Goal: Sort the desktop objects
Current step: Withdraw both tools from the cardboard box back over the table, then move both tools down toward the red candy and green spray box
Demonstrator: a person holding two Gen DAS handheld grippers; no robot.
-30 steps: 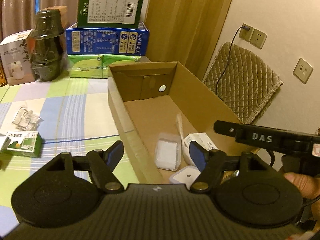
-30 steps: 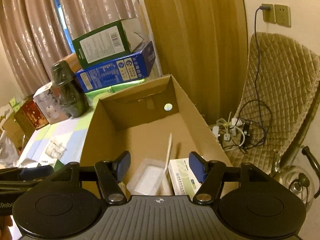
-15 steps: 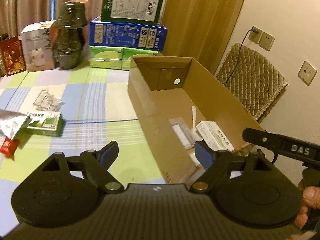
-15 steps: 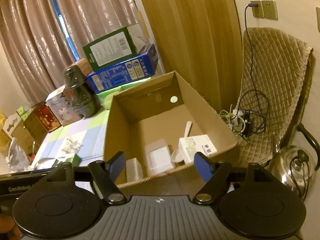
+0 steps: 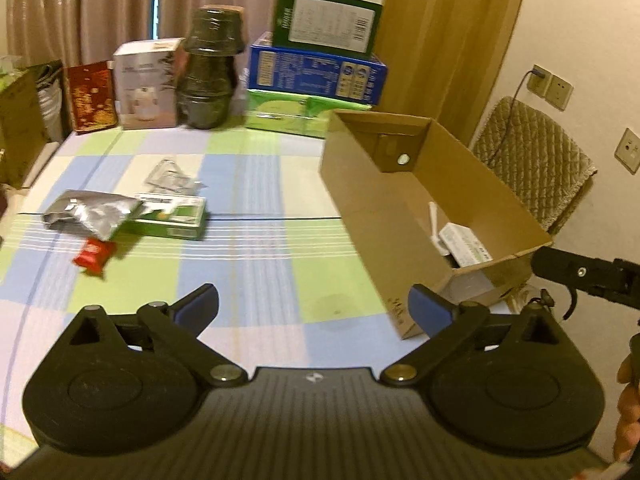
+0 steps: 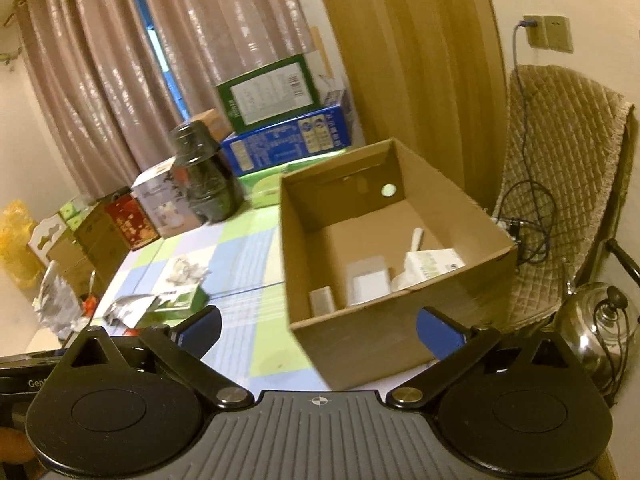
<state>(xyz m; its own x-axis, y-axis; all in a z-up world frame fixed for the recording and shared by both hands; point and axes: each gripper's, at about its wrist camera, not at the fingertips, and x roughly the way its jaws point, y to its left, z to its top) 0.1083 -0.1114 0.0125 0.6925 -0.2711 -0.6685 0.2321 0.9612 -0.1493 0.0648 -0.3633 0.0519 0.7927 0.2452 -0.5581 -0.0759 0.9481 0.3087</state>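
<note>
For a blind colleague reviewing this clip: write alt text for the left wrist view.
The open, empty left gripper hangs above a checked tablecloth. Right of it stands an open cardboard box holding a few white items; to the left lie a green carton, a silver pouch, a red packet and a clear wrapper. Stacked boxes line the far edge.

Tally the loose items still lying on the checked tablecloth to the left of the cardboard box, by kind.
Silver foil pouch: 1
Green and white carton: 1
Red wrapped packet: 1
Clear crinkled plastic wrapper: 1
Total: 4, all outside the cardboard box. Left gripper and right gripper are both open and hold nothing.
</note>
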